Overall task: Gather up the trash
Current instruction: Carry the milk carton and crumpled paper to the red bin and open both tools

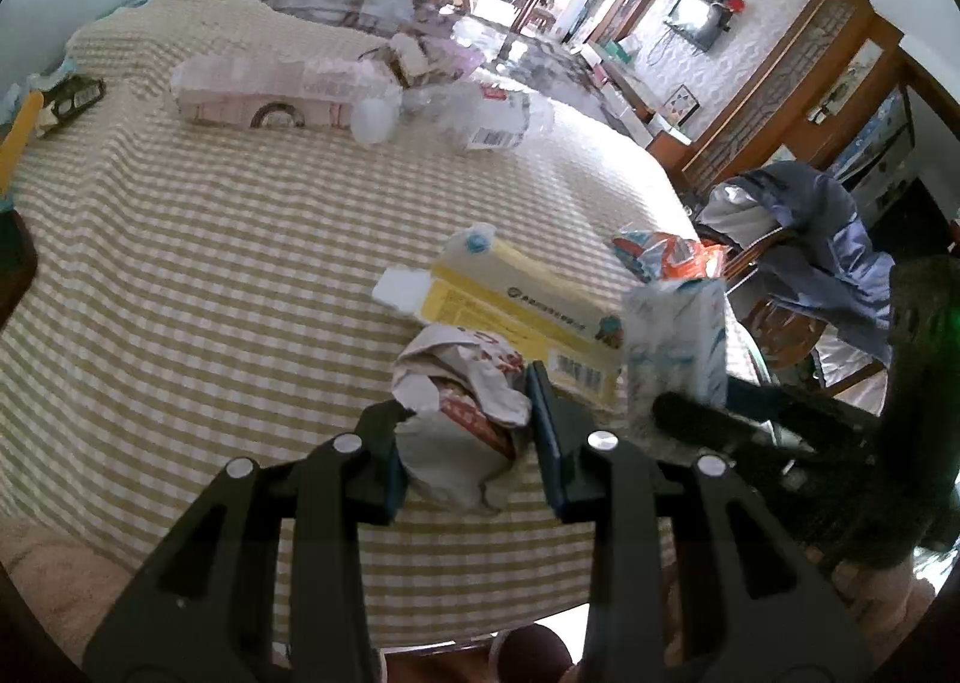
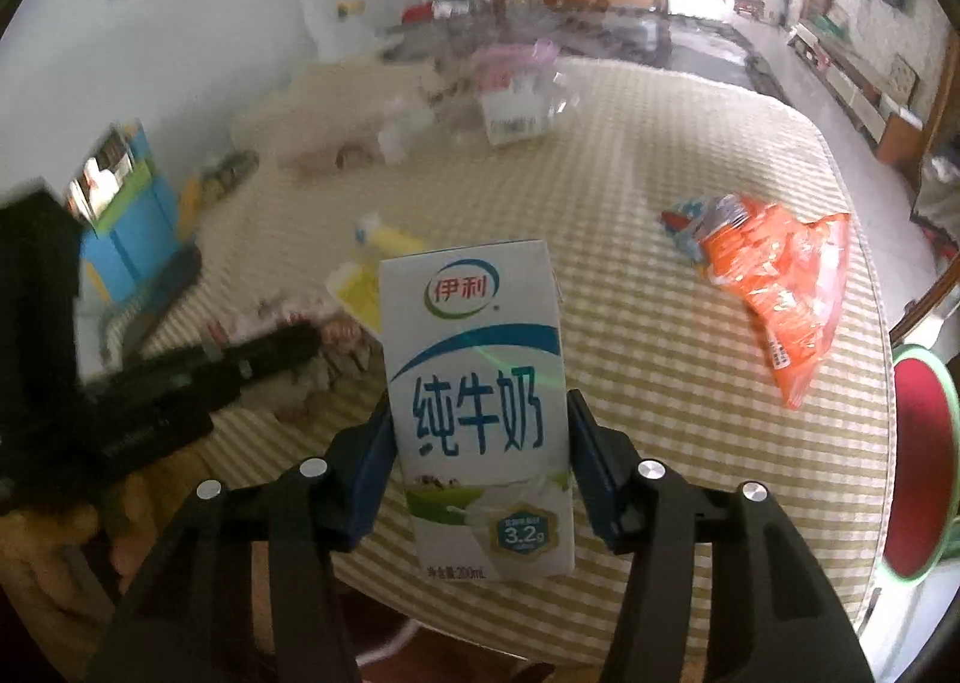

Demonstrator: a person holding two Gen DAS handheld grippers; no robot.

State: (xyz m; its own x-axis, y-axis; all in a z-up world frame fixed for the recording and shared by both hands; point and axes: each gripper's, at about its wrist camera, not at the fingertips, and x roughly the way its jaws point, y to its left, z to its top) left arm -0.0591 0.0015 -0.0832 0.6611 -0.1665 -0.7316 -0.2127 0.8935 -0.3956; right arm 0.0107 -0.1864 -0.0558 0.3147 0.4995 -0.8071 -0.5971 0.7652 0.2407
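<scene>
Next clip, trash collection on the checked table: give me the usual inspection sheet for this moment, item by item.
Surface: table under a yellow-and-white checked cloth.
Job's things: milk carton upright in the right claw; crumpled paper wrapper between the fingers of the left claw; yellow box and orange snack bag lying on the cloth.
Clutter: pink transparent box and clear plastic packaging at the far side.
Grippers: right claw shut on the carton; left claw straddles the wrapper, contact cannot be told.
Cables: nothing seen.
Surroundings: chair draped with blue-grey clothing; wall-mounted screen; red stool.
</scene>
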